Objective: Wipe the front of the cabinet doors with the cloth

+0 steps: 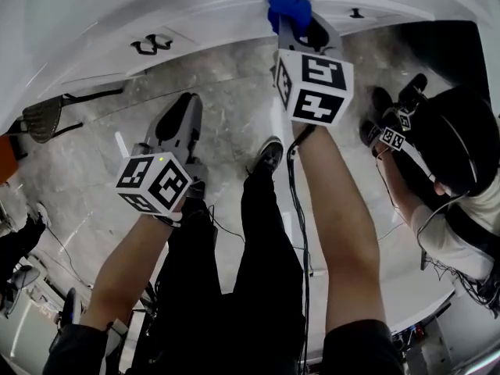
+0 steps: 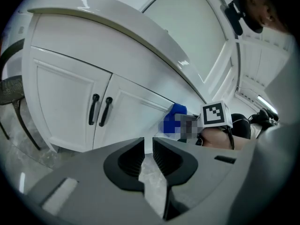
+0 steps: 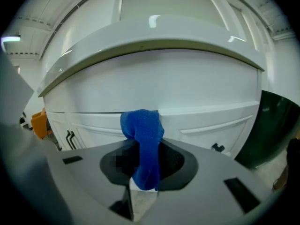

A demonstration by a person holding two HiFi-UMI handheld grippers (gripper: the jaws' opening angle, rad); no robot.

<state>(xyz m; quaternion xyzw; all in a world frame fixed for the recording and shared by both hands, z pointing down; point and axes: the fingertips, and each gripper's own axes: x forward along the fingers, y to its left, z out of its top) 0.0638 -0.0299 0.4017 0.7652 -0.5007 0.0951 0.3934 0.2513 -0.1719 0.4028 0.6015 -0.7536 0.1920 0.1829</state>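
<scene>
Right tool [image 3: 146, 144] has its jaws closed on the cloth [image 3: 143, 125]. This blue strip runs up between them and bunches above their tips. The bunched end presses on the white cabinet [image 3: 201, 93], just under the overhanging desk [image 3: 154, 43] and at a seam between 2 panels. To the right of the cloth a door carries 1 black knob [image 3: 217, 147]. To its left, 2 black handles [image 3: 70, 138] sit side by side on a pair of doors.

Left tool [image 2: 148, 139] hangs lower and off to the left, apart from the cabinet. Its jaws are almost together, with only a thin slit between them and nothing in it.

Below is a grey marbled floor [image 1: 226, 108]. The holder's black trousers and a shoe [image 1: 269, 155] stand on it. A second person [image 1: 461, 178] crouches at the right. A dark chair [image 1: 43, 116] stands at the left, with something orange [image 3: 38, 121] beyond the cabinet's left end.
</scene>
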